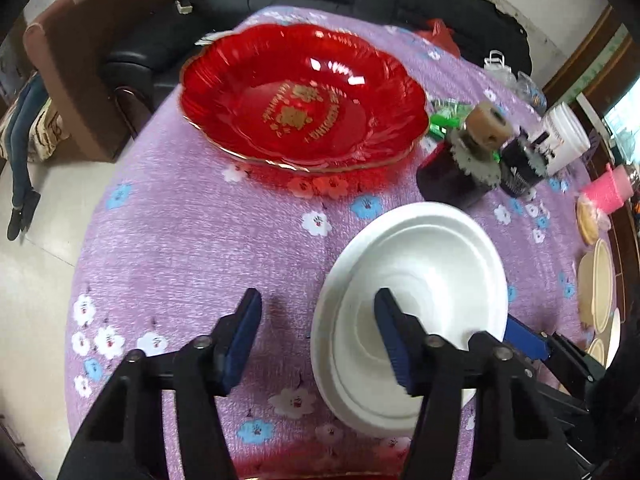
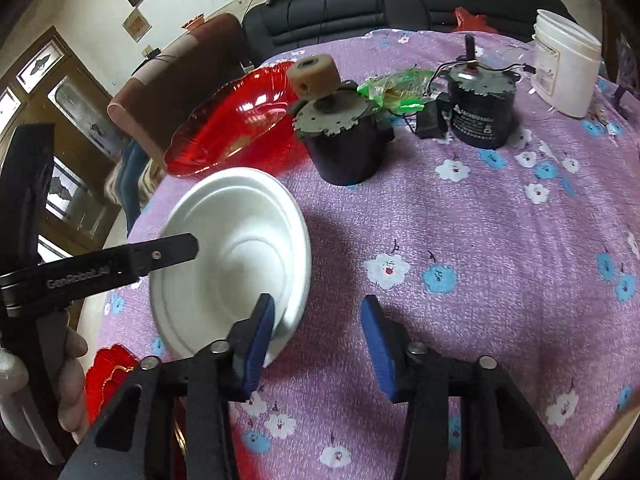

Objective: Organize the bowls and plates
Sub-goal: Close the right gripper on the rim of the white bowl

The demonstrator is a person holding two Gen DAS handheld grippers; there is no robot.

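Observation:
A white foam plate (image 1: 432, 264) (image 2: 224, 240) lies on the purple flowered tablecloth (image 1: 180, 240). My left gripper (image 1: 320, 340) straddles the plate's left rim: one blue pad hangs over the inside, the other over the cloth, and neither presses on the rim. My right gripper (image 2: 318, 340) straddles the opposite rim the same way, jaws apart. Each gripper shows in the other's view: the left gripper's finger (image 2: 172, 250) and the right gripper's blue pad (image 1: 524, 336). A big red scalloped plate (image 1: 304, 100) (image 2: 232, 120) sits behind the white one.
Two dark motors (image 2: 344, 140) (image 2: 480, 108) stand behind the plate, beside green wrapping (image 2: 392, 92) and a white tub (image 2: 564, 64). Beige bowls (image 1: 596, 288) and a pink cup (image 1: 608, 192) are at the right. A second red plate (image 2: 108, 376) lies at the near edge. A hand (image 2: 72, 380) holds the left gripper.

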